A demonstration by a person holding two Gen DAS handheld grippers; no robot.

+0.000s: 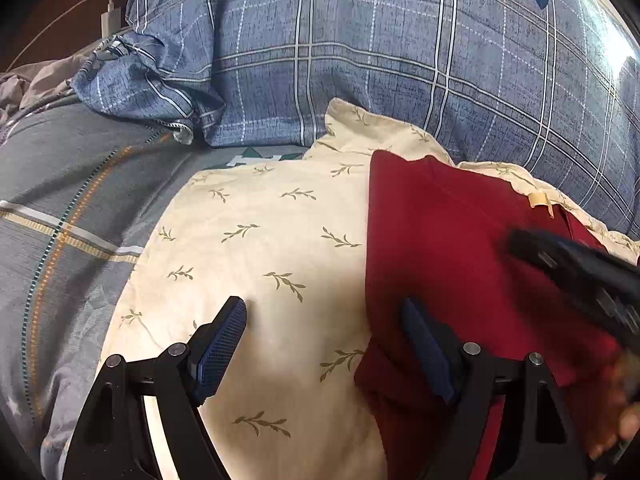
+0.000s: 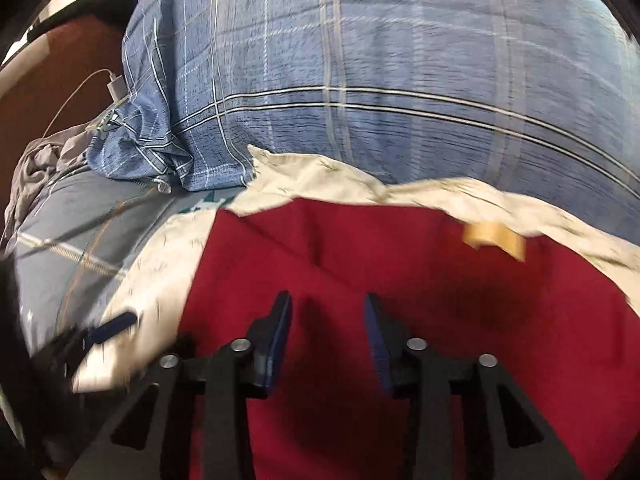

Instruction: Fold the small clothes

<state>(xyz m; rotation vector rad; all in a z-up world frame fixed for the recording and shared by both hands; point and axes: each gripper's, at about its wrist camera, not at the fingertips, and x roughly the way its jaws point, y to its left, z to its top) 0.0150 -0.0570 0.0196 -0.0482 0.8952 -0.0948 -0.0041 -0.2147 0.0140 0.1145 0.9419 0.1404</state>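
A dark red garment (image 1: 452, 240) lies on a cream leaf-print cloth (image 1: 260, 240) on the bed. It has a tan label (image 1: 540, 200) near its far edge. My left gripper (image 1: 324, 308) is open and empty, one finger over the cream cloth, the other over the garment's left edge. In the right wrist view my right gripper (image 2: 326, 304) is open and empty just above the red garment (image 2: 400, 264); the label (image 2: 494, 236) shows far right. The right gripper also shows blurred in the left wrist view (image 1: 568, 260). The left gripper shows blurred in the right wrist view (image 2: 108, 330).
A large blue plaid pillow (image 1: 380, 60) rises behind the cloths. A grey plaid bedsheet (image 1: 68, 208) spreads to the left. A white charger and cable (image 1: 110, 16) lie at the far left by a dark headboard. Crumpled grey fabric (image 2: 44, 160) lies at the left.
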